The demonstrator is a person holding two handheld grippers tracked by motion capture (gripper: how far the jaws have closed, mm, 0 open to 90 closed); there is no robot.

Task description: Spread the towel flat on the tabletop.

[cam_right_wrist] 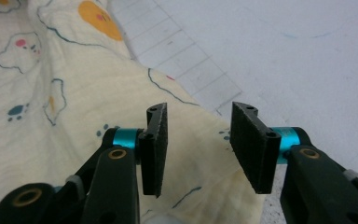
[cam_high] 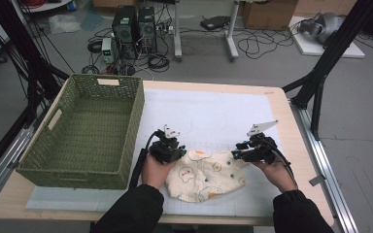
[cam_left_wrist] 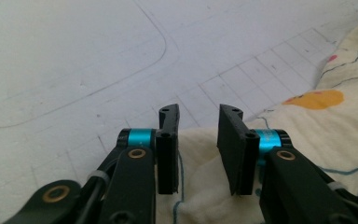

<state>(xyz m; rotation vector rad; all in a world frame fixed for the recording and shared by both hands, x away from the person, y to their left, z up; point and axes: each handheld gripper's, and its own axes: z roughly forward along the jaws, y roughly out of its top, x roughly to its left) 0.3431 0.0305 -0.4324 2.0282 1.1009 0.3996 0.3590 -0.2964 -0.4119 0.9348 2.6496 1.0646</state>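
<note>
A cream printed cloth lies crumpled but roughly folded on the white mat at the near middle of the table. The left gripper sits at its far left corner and the right gripper at its far right corner, each with jaws parted above the fabric, pinching nothing. The green basket on the left holds nothing, so by my reading the cloth has yet to go in.
</note>
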